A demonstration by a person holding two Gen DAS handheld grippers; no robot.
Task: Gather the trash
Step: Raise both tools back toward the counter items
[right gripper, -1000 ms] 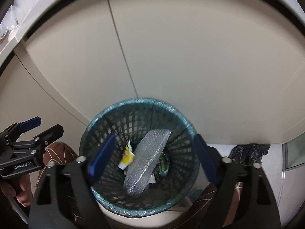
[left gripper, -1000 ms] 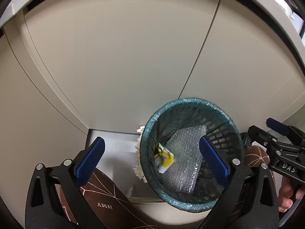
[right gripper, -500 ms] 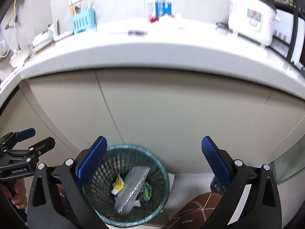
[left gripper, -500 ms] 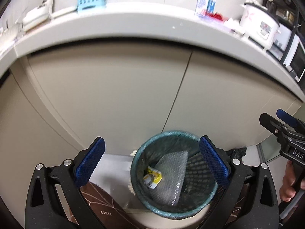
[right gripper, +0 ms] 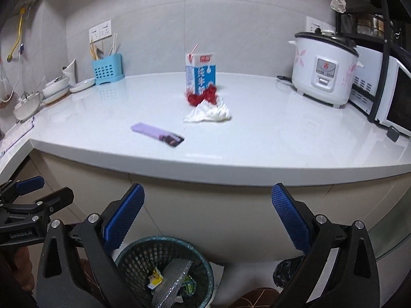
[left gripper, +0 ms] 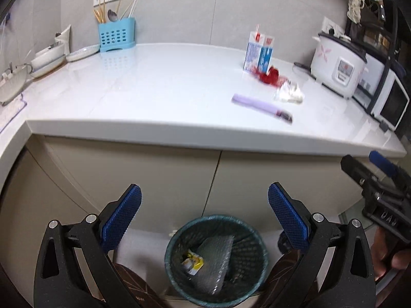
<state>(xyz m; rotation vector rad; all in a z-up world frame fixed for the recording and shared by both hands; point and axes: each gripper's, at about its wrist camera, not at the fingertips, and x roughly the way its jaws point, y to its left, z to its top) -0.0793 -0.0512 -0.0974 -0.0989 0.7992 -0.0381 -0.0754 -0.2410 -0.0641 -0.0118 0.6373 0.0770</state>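
Both my grippers, left (left gripper: 204, 217) and right (right gripper: 207, 217), had fingers wide and empty. The tissue (right gripper: 208, 112) lay on the worktop (right gripper: 257, 138) at 12 o'clock, bin (right gripper: 164, 269) below; I should approach low and pinch its middle.

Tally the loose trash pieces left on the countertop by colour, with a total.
Blue-and-white: 1, milk carton
Red: 1, crumpled wrapper
White: 1, crumpled tissue
Purple: 1, flat wrapper
Total: 4
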